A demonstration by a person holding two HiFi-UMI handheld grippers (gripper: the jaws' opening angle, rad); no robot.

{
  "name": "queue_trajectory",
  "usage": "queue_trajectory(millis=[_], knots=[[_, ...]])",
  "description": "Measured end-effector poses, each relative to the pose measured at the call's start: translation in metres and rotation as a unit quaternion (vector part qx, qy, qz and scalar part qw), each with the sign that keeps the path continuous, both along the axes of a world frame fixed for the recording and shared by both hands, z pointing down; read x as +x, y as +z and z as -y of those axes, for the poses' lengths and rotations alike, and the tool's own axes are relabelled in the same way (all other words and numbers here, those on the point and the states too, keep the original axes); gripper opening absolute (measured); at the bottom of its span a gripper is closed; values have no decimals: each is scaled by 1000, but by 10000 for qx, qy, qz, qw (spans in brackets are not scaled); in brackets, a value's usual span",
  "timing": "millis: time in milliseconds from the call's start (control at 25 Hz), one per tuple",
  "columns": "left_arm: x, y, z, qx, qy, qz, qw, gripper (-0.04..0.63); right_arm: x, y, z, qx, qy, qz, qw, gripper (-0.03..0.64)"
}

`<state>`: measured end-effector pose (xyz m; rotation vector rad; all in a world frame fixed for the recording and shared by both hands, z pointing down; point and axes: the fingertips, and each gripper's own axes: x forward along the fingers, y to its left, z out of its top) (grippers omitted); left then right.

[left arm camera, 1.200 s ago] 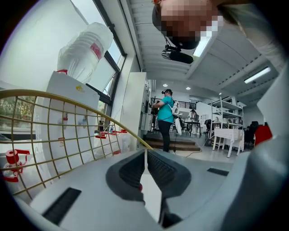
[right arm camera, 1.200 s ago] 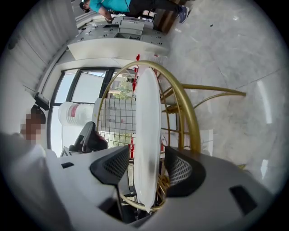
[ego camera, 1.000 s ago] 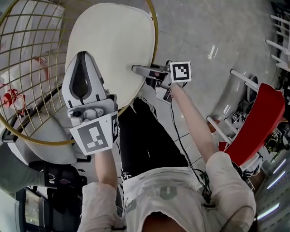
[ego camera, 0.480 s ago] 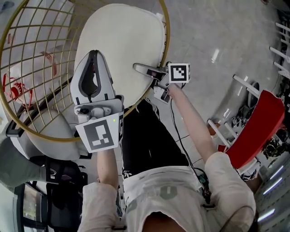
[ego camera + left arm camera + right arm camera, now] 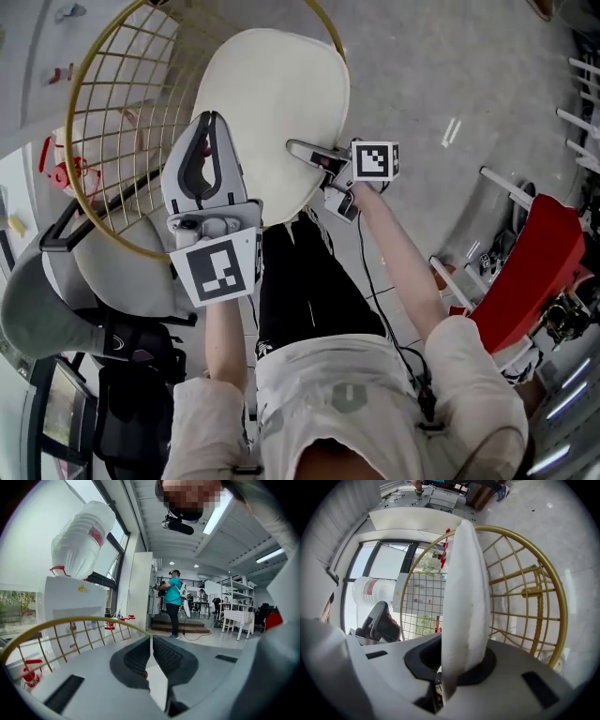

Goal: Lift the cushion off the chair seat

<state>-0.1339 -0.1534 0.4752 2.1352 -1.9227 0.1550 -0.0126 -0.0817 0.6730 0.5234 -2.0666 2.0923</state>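
Currently the right gripper (image 5: pixel 296 148) is clamped on the near edge of the white cushion (image 5: pixel 267 103); its jaws have just been closing, with the cushion between them. The cushion occupies the upper centre of the head view, partly over the gold wire chair (image 5: pixel 533 592) at upper left. The left gripper (image 5: pixel 210 122) overlaps the cushion's left edge, its jaws together at the tips with nothing visibly gripped.

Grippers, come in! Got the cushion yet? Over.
Right gripper jaws just closed onto cushion edge. Left gripper jaws together, grip unclear. Cushion over gold wire chair. Nothing seen blocking.
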Motion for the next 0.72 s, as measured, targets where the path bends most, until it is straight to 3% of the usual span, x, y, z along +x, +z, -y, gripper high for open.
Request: queue_trajectory(millis=[200, 440, 600, 720], knots=[[-14, -60, -5, 138, -111, 162, 9997, 31, 0, -50, 6, 171, -102, -344, 9992, 49], [-17, -136, -6, 503, -324, 163, 9981, 31, -2, -138, 32, 886, -60, -661, 9939, 48], [-14, -179, -19, 621, -473, 71, 9969, 31, 0, -206, 44, 1642, 49, -1017, 9812, 48], [-15, -214, -23, 815, -599, 280, 9945, 31, 1, -262, 62, 2401, 181, -1218, 9629, 48]])
